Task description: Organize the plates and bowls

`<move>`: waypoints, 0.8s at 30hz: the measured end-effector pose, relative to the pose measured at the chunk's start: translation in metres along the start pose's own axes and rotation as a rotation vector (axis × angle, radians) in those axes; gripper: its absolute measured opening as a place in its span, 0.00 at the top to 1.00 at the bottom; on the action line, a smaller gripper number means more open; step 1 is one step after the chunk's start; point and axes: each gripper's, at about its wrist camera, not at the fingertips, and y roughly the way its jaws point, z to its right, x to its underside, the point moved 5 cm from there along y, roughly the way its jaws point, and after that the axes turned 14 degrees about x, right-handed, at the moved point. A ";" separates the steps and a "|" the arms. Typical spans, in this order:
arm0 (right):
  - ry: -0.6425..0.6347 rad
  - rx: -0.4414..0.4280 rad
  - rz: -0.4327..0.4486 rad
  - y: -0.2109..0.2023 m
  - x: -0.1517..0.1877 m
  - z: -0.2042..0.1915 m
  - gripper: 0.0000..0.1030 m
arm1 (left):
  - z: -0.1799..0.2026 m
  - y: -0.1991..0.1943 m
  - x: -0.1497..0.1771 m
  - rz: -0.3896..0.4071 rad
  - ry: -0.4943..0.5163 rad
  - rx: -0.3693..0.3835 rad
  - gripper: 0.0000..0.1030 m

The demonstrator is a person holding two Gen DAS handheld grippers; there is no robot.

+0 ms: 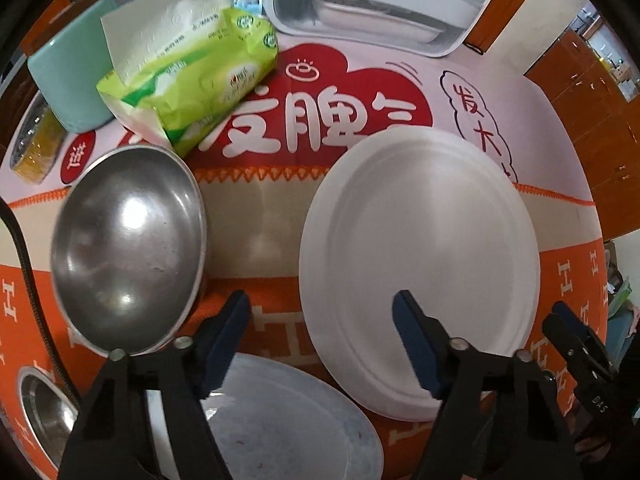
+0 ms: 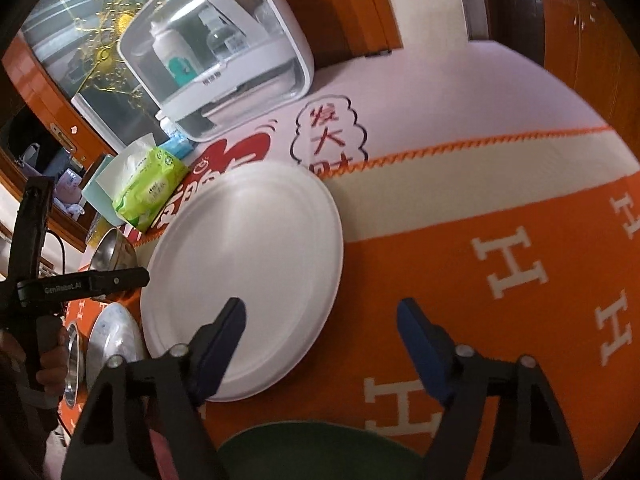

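Note:
A large white plate (image 1: 420, 264) lies flat on the orange cloth; it also shows in the right wrist view (image 2: 244, 276). A steel bowl (image 1: 128, 252) stands to its left, and a pale patterned plate (image 1: 288, 420) lies at the near edge. A second steel bowl (image 1: 44, 408) sits at the lower left. My left gripper (image 1: 320, 312) is open and empty above the gap between bowl and white plate. My right gripper (image 2: 320, 316) is open and empty, its left finger over the white plate's near rim. It appears in the left wrist view (image 1: 576, 344) at the plate's right.
A green tissue pack (image 1: 192, 92), a teal cup (image 1: 72, 80) and a white appliance (image 1: 368, 4) stand at the back of the table. The tablecloth (image 2: 480, 272) stretches to the right. A dark green object (image 2: 320, 452) lies at the near edge.

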 end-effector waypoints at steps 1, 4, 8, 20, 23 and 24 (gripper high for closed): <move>0.006 -0.011 -0.017 0.004 0.002 -0.001 0.34 | -0.001 0.001 0.000 -0.003 -0.002 -0.002 0.37; 0.009 -0.028 -0.039 0.011 0.004 -0.003 0.41 | -0.004 0.007 0.001 -0.013 -0.011 0.001 0.44; 0.013 -0.029 -0.057 0.018 0.006 -0.004 0.52 | -0.006 0.013 0.002 -0.032 -0.019 -0.011 0.56; 0.067 -0.075 -0.072 0.022 0.007 0.000 0.78 | -0.005 0.022 0.005 -0.053 -0.046 0.024 0.78; 0.059 -0.064 -0.071 0.020 0.007 -0.002 0.79 | -0.004 0.021 0.005 -0.049 -0.048 0.027 0.79; 0.058 -0.060 -0.073 0.020 0.007 -0.003 0.79 | -0.003 0.020 0.005 -0.046 -0.046 0.027 0.79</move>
